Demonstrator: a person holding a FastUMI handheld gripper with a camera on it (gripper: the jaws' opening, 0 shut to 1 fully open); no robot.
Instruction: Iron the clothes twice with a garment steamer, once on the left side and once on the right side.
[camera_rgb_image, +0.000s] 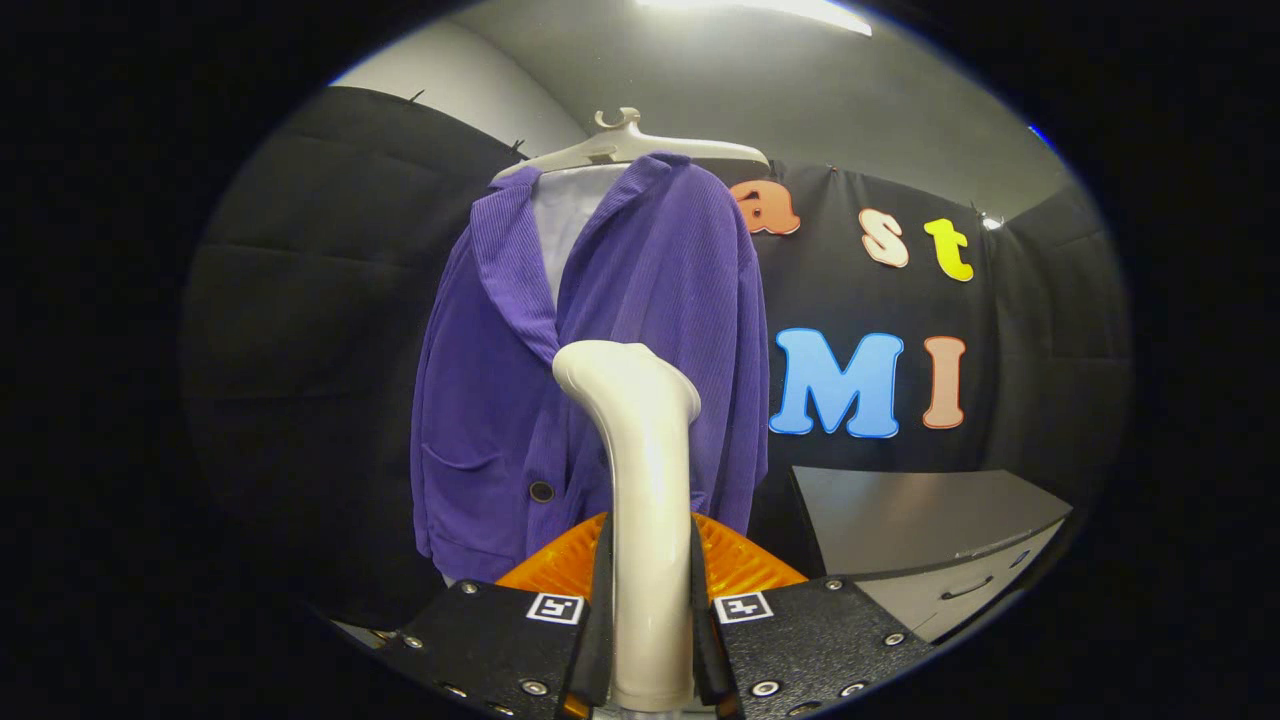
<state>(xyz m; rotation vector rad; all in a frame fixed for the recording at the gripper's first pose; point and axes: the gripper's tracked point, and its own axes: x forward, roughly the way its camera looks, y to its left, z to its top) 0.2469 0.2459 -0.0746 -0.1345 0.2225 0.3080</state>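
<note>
A purple ribbed jacket (610, 350) hangs on a white hanger (625, 145) in front of the black cloth wall, over a white inner garment (565, 215). My gripper (650, 640) is shut on the cream-white garment steamer (645, 500), both fingers pressing on its upright handle. The steamer's bent head rises just ahead of the fingers and points toward the middle of the jacket, near its lapel. I cannot tell whether the head touches the fabric. A dark button (541, 491) shows on the jacket's lower left front, next to a pocket.
A grey cabinet (930, 530) with a drawer handle (965, 588) stands to the right of the jacket, beyond the right finger. Black cloth wall surrounds the jacket on both sides. A ceiling light (760, 10) glows overhead.
</note>
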